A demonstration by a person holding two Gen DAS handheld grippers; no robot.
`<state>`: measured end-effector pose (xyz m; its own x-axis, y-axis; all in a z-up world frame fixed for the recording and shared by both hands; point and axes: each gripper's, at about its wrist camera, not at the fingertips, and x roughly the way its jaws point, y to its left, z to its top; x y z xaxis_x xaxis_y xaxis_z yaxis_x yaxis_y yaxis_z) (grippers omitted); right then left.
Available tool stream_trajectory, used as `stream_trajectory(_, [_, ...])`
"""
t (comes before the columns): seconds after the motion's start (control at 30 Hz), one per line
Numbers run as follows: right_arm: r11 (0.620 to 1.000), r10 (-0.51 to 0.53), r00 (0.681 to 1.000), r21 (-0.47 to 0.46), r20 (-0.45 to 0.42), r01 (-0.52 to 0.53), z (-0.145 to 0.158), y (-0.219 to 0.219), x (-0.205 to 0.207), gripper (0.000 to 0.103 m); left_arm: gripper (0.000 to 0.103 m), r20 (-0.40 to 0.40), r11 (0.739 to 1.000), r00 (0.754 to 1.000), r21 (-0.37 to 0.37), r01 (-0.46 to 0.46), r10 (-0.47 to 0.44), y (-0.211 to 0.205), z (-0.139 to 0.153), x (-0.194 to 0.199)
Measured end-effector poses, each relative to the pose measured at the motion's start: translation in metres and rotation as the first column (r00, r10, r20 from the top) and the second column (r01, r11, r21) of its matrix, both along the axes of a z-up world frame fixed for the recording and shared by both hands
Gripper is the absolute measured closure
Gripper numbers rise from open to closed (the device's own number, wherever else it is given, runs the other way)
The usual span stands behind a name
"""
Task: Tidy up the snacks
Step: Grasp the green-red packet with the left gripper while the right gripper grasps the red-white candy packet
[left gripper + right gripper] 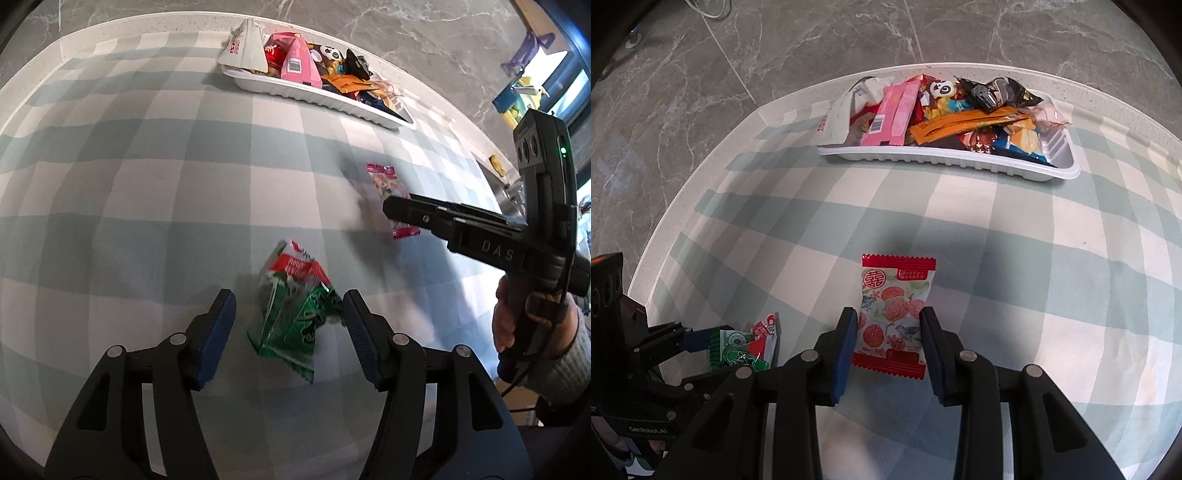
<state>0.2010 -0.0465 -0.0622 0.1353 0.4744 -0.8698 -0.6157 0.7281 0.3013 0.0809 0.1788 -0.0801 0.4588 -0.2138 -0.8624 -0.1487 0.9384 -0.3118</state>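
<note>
A green and red snack packet (291,314) (746,350) sits crumpled between the fingers of my left gripper (288,299) (716,356). That gripper is open: the packet touches the right pad, and a gap shows at the left pad. My right gripper (888,314) (391,210) is shut on a red and white fruit-print packet (897,295) (384,181), with a pad against each long side, low over the cloth. At the far edge of the table stands a white tray (923,157) (295,94) heaped with several snack packets.
A pale green and white checked cloth (1034,258) covers the round-cornered table. Grey marble floor (775,55) lies beyond its far edge. A person's hand (506,321) in a light knitted sleeve holds the right gripper's handle at the right of the left wrist view.
</note>
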Motion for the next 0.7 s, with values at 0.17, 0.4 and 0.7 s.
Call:
stream_trajectory(0.17, [1.000, -0.002, 1.000, -0.001, -0.002, 0.002, -0.002, 0.001, 0.001, 0.065, 0.044, -0.003, 1.000, 1.000, 0.021, 0.014, -0.014, -0.009, -0.004, 0.004])
stream_trajectory(0.4, [1.000, -0.008, 1.000, -0.006, -0.009, 0.008, -0.005, 0.003, 0.001, 0.065, 0.053, 0.009, 0.994, 0.999, 0.095, 0.049, -0.050, -0.019, -0.005, 0.008])
stream_trajectory(0.7, [1.000, -0.009, 0.999, 0.015, -0.049, 0.010, -0.010, 0.002, 0.003, 0.065, 0.065, 0.023, 0.998, 0.999, 0.049, 0.043, -0.045, -0.012, -0.002, 0.006])
